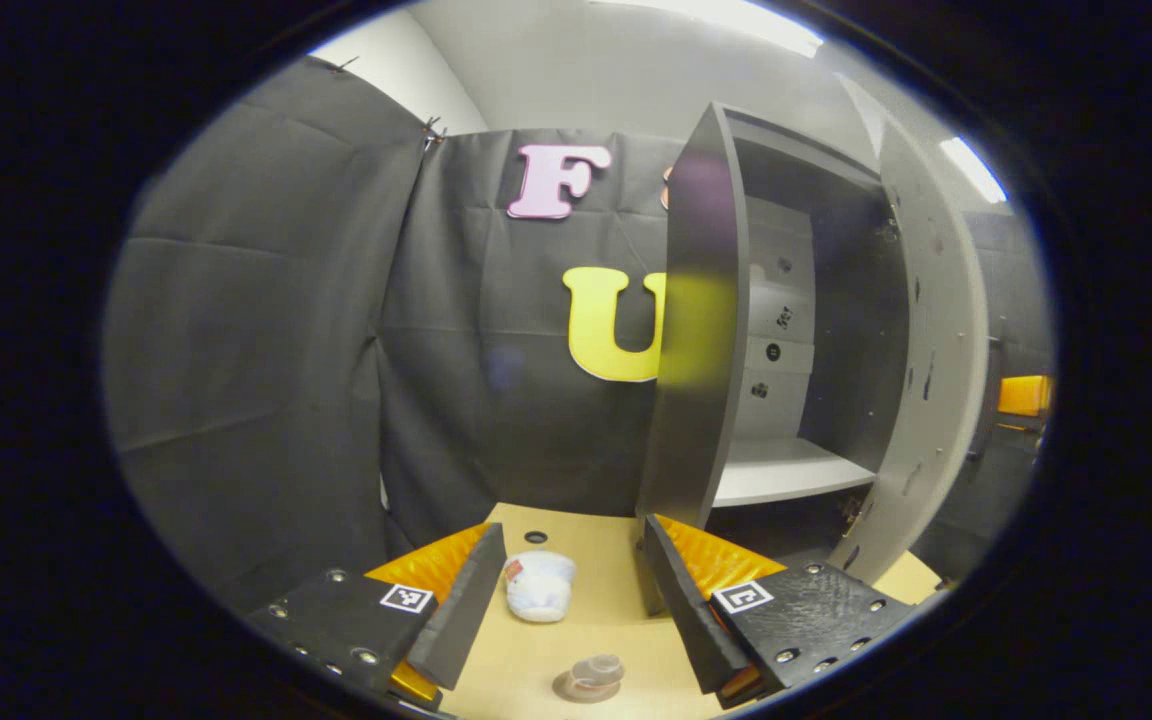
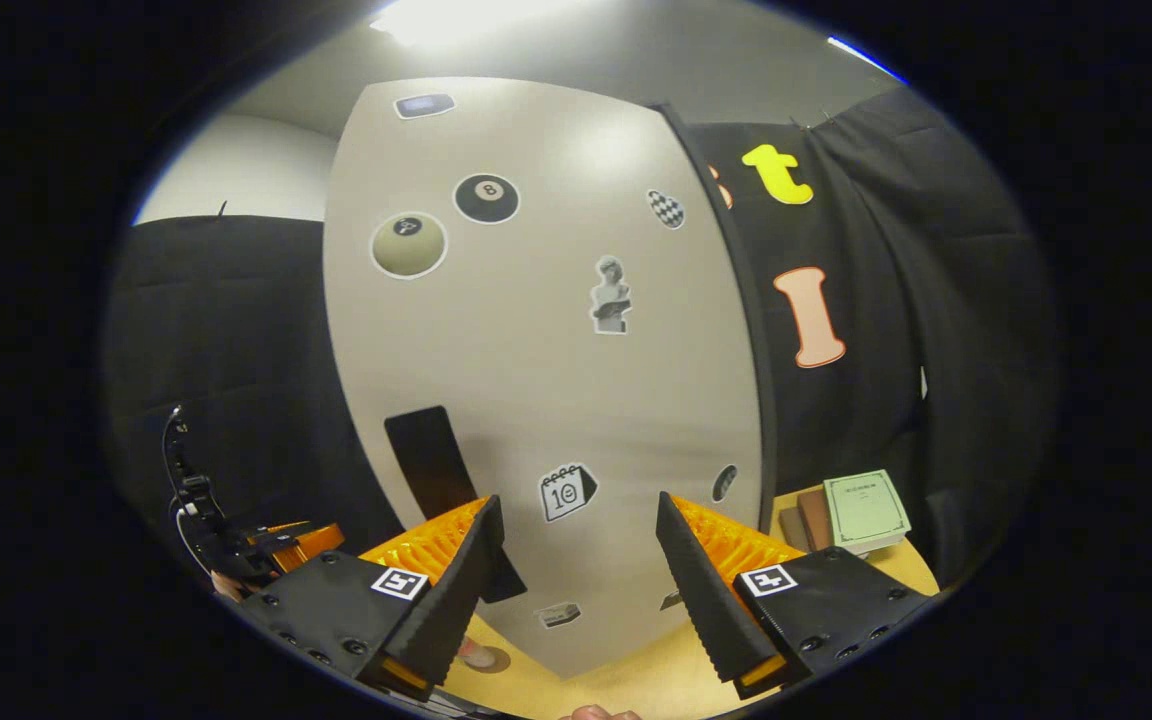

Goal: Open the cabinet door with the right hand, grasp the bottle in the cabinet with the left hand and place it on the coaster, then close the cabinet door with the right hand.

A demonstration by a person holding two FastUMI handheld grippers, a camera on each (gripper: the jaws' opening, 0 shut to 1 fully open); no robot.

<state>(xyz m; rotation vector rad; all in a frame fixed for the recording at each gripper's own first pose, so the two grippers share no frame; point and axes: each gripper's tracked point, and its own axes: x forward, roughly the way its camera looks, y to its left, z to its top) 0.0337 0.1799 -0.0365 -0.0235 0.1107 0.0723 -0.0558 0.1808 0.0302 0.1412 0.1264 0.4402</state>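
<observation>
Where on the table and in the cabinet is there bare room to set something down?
The cabinet shelf behind the open door looks bare. On the table, free wood lies between the white bundle and the door's foot. Near the bottle on the coaster it is crowded.

The left gripper (image 1: pixel 571 600) hangs above a tan table (image 1: pixel 536 670) with its fingers spread apart and nothing between them. Between the fingers, on the table, lies a white crumpled thing (image 1: pixel 540 586), perhaps a cloth or a small bag. Nearer, a clear bottle (image 1: pixel 594 677) stands on a round coaster (image 1: pixel 576 690). Farther off to the right stands a grey cabinet (image 1: pixel 936 330) with its door (image 1: pixel 698 320) swung open. A pale shelf (image 1: pixel 786 470) shows inside.
</observation>
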